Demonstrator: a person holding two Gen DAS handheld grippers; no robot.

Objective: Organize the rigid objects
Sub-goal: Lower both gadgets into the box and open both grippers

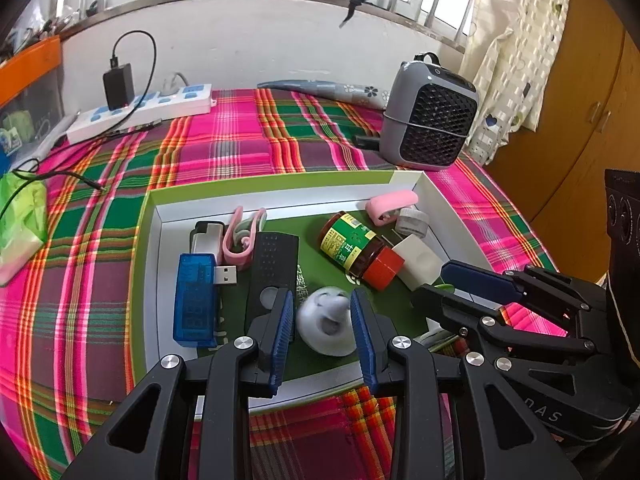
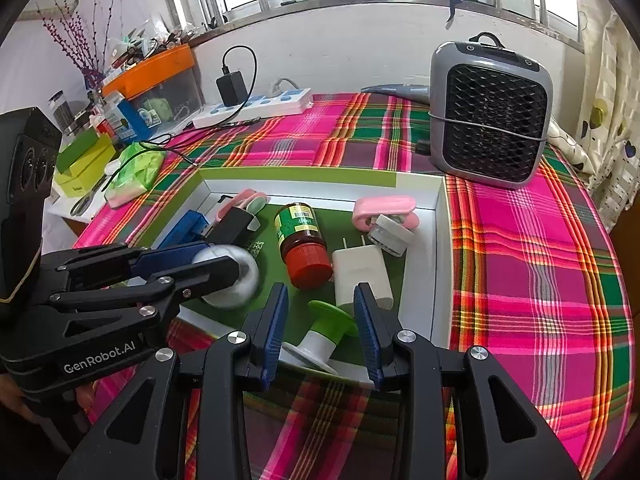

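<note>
1. A blurred round white plastic piece (image 1: 326, 320) is seen between the spread fingers of the left gripper (image 1: 322, 332), inside the shallow white-walled box with a green floor (image 1: 436, 204); contact cannot be told.
2. A green-and-white plastic spool (image 2: 324, 334) is framed by the right gripper (image 2: 320, 330), whose jaws stand apart; its long axis is tilted, green end away.
3. Ahead of it a red-capped brown glass jar (image 2: 302, 240) is laid on its side, cap toward the gripper.
4. Just right of the jar a white plug adapter (image 2: 362, 276) is laid, prongs pointing away.
</note>
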